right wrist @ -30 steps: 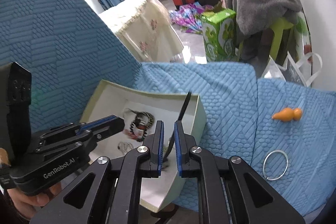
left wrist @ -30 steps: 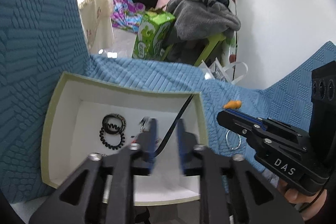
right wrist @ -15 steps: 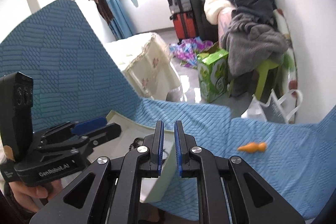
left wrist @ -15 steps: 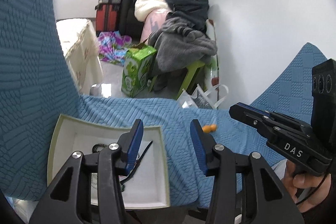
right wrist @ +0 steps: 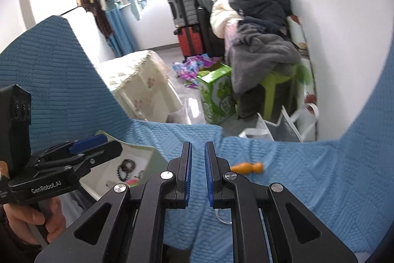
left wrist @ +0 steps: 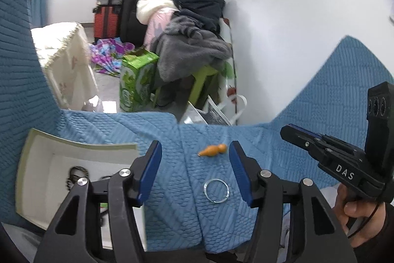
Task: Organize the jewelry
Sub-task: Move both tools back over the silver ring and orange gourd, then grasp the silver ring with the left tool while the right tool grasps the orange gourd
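Carrier: we take the blue quilted cover (left wrist: 172, 137) for a bed or sofa; we cannot tell which, so we call it the cover.
Box: white open box (left wrist: 37, 164) with a pale green rim, at the cover's left edge as the left wrist view shows it.
Box contents: dark hair ties or beaded bands (left wrist: 75, 175) lie inside; in the right wrist view we also see a dark beaded loop (right wrist: 126, 168) and small coloured bits we cannot name.
Loose item one: orange gourd-shaped charm (left wrist: 213, 150) on the bare cover, well apart from the box, near the far edge.
Loose item two: thin silver ring (left wrist: 216, 190), nearer us than the charm, just beside it.
Left claw (left wrist: 195, 174): empty, jaws opening and about half spread; both loose items show between the pads, touched by neither.
Right claw (right wrist: 198, 171): pads nearly together with only a thin gap, nothing held.
Done, in our judgement: several pieces are already boxed.
Left, in our judgement: charm and ring are yet to go in; the left claw looks lined up for one of them.
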Demonstrator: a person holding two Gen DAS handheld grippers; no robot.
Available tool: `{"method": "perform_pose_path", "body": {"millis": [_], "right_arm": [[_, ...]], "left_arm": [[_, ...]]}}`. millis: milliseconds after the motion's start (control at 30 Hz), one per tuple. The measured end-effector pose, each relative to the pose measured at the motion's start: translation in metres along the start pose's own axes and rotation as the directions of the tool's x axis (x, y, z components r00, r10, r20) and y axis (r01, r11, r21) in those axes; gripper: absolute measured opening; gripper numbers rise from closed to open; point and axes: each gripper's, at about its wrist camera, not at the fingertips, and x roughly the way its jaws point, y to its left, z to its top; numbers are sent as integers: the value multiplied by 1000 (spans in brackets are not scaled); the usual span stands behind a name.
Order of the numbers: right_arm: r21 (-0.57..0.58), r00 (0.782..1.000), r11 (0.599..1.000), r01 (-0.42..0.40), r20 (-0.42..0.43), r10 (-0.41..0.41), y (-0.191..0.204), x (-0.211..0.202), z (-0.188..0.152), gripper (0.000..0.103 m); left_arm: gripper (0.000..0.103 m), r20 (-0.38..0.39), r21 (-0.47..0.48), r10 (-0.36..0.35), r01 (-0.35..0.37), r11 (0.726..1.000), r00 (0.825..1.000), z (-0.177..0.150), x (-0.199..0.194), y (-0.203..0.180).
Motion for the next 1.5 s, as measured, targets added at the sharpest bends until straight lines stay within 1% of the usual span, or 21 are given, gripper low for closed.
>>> {"method": "perform_pose_path", "body": {"millis": [33,133,200,267,333,400,467,633,733,800,900,1100,1200,1267,1433,1467,1500], "right_arm": [[10,1000,1000,9,-4,-9,-8,0,-4,9],[34,999,999,27,-18,-27,-29,2,-20,9],[47,999,998,35,-31,-33,-43,5,-32,9],[61,998,997,39,-45,-36,-54,9,-43,10],[74,997,996,50,-59,-45,-64,14,-52,14],[86,996,994,61,-68,-55,-73,18,-61,15],[100,995,992,73,-76,-65,-81,24,-70,16],[140,992,987,82,-102,-68,-99,39,-90,16],[149,991,985,81,-116,-64,-105,45,-94,16],[157,991,984,86,-119,-68,-110,47,-95,16],[173,990,981,88,-121,-67,-117,51,-95,16],[171,989,982,79,-138,-55,-121,59,-94,17],[181,989,981,73,-141,-48,-123,61,-93,17],[188,989,980,70,-142,-43,-124,61,-94,17],[192,988,979,71,-150,-42,-124,63,-95,17],[192,987,979,73,-153,-44,-125,63,-95,17],[193,987,978,74,-155,-44,-125,64,-95,17]], "left_arm": [[60,-7,1,-6,6,1000,1000,-3,5,-3],[66,-43,10,-15,16,1000,999,-18,25,-14],[76,-57,19,-12,13,1000,998,-29,37,-21],[78,-60,33,-8,10,999,998,-38,47,-26],[78,-86,51,-12,17,999,996,-49,64,-32],[78,-105,58,-11,17,998,994,-60,79,-35],[78,-143,73,-1,12,997,990,-74,99,-37],[78,-204,131,22,5,991,979,-97,131,-45],[78,-226,166,25,14,986,974,-107,145,-52],[78,-239,186,39,6,983,970,-113,155,-56],[78,-272,216,63,-3,976,960,-121,173,-60],[77,-269,269,102,-27,963,958,-127,187,-68],[76,-251,305,142,-61,950,957,-127,190,-69],[76,-249,314,147,-64,947,957,-127,192,-70],[75,-240,384,185,-81,920,953,-133,196,-80],[74,-237,396,193,-87,914,952,-134,197,-82],[69,-235,403,192,-84,911,953,-135,197,-83]]}}
